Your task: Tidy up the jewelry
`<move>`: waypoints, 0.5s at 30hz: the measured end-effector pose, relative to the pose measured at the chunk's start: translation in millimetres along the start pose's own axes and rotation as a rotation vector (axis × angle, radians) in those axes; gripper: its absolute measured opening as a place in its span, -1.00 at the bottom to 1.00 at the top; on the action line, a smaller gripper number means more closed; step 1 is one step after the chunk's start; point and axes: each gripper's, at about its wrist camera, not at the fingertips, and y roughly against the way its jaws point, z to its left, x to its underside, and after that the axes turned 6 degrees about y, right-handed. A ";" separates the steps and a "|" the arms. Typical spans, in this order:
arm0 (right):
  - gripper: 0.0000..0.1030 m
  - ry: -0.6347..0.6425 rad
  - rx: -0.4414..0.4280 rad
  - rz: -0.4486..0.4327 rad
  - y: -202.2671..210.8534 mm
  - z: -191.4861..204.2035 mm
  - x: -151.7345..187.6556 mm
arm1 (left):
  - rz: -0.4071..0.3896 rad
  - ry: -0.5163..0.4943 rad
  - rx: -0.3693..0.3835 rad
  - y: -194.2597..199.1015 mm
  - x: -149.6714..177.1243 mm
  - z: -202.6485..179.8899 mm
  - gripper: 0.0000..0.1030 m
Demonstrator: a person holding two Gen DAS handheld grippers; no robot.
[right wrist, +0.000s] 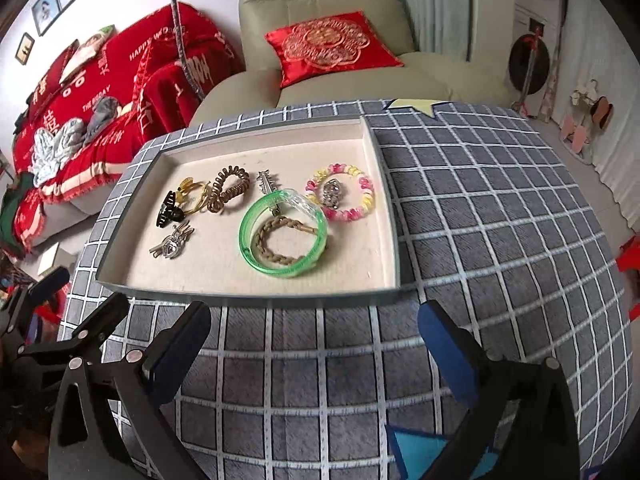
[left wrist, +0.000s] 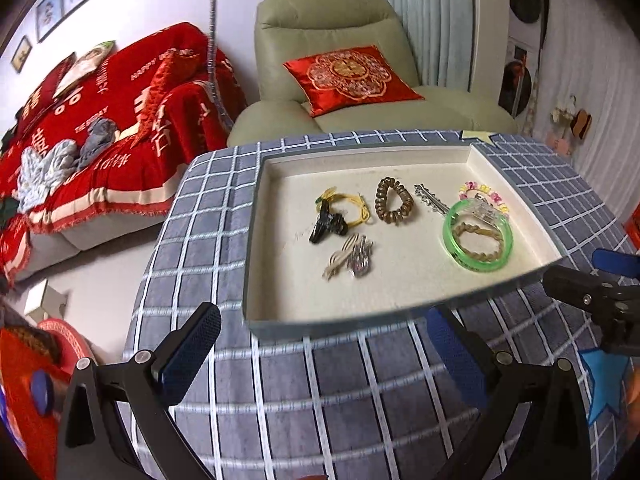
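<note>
A shallow cream-lined tray (left wrist: 360, 158) (right wrist: 384, 216) sits on a grey checked tablecloth and holds several pieces. A green bangle (left wrist: 478, 236) (right wrist: 282, 236) lies around a braided tan band (right wrist: 280, 240). A pink and yellow bead bracelet (right wrist: 342, 192) rings a silver clip. A brown coil tie (left wrist: 394, 200) (right wrist: 228, 188), a black claw clip (left wrist: 326, 226) (right wrist: 168, 210), a yellow tie and silver clips lie to the left. My left gripper (left wrist: 324, 350) and right gripper (right wrist: 316, 348) are both open and empty, just in front of the tray's near edge.
A beige armchair (left wrist: 340, 24) with a red cushion stands behind the table. A sofa under a red throw (left wrist: 100, 120) is at the left. The right gripper shows at the right edge of the left wrist view (left wrist: 600, 296). Bare cloth lies right of the tray (right wrist: 500, 220).
</note>
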 end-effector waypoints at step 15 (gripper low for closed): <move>0.99 0.044 0.094 -0.255 44.9 17.6 43.4 | -0.143 0.092 -0.091 43.9 42.4 9.5 1.00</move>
